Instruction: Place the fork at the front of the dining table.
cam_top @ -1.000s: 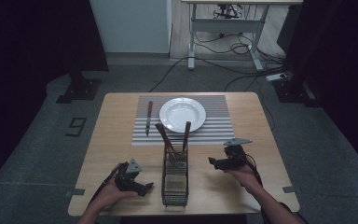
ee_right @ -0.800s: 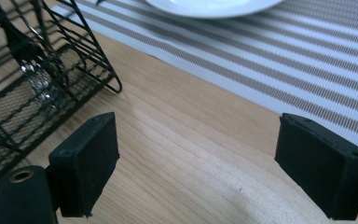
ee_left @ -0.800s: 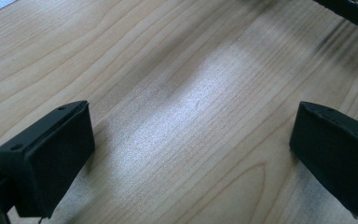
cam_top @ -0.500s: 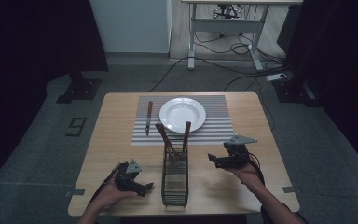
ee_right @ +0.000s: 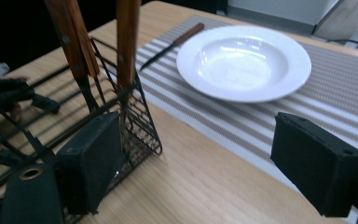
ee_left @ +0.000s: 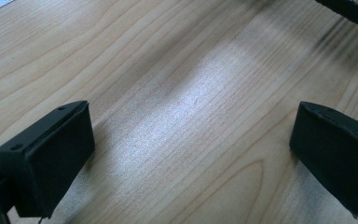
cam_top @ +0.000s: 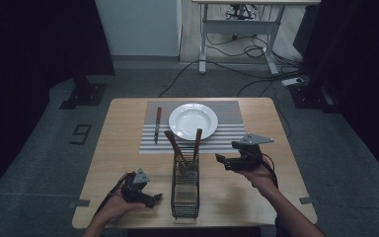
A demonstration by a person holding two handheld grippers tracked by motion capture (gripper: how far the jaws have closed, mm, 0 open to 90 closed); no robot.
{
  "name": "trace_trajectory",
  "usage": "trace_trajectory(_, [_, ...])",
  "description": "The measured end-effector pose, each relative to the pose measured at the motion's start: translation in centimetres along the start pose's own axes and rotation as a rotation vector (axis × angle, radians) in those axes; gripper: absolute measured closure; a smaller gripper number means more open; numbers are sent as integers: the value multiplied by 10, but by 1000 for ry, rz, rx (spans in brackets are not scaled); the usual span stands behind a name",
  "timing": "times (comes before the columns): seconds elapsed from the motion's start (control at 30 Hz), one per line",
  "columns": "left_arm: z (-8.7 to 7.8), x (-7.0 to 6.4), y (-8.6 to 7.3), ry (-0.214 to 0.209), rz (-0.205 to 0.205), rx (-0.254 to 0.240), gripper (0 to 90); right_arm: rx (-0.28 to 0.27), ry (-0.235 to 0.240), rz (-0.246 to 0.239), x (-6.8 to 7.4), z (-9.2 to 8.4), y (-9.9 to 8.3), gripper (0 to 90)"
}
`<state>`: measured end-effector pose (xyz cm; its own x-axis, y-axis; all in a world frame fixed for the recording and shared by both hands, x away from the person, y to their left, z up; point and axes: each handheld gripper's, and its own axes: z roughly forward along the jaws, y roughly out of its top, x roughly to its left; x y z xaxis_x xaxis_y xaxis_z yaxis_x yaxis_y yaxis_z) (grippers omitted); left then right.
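Beside the wire cutlery caddy (cam_top: 185,190) on the worktop (cam_top: 256,197), I am lifting my right tool (cam_top: 222,160) a little higher than a second ago, jaws wide and empty, toward the wooden-handled utensils (ee_right: 95,42). My left tool (cam_top: 154,199) is resting open, empty. Knife (cam_top: 157,123) and plate (cam_top: 193,121) are lying on the striped placemat (cam_top: 227,140).

We see our left gripper (ee_left: 193,154) with jaws spread wide, one at 8 o'clock, one at 4 o'clock | bare wooden tabletop (ee_left: 177,93) between them, nothing held | dark wire basket (ee_left: 354,11) edge at 1 o'clock
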<state>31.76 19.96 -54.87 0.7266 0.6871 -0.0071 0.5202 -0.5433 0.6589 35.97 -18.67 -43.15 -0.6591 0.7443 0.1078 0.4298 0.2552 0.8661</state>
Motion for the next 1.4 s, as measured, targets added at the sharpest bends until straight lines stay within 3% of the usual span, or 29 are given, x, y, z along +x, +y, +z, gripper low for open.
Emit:
trace_trajectory(0.47, [0, 0, 0, 1, -1, -1, 0, -53, 67, -22, 13, 8, 35, 183])
trace_trajectory(0.87, [-1, 0, -1, 0, 0, -1, 0, -45, 93, -31, 21, 33, 43, 238])
trace_trajectory(1.3, [-1, -1, -1, -1, -2, -3, 0, -41, 138, -50, 24, 62, 48, 459])
trace_trajectory(1.4, [-1, -1, -1, -1, -2, -3, 0, -33, 148, -63, 26, 68, 47, 548])
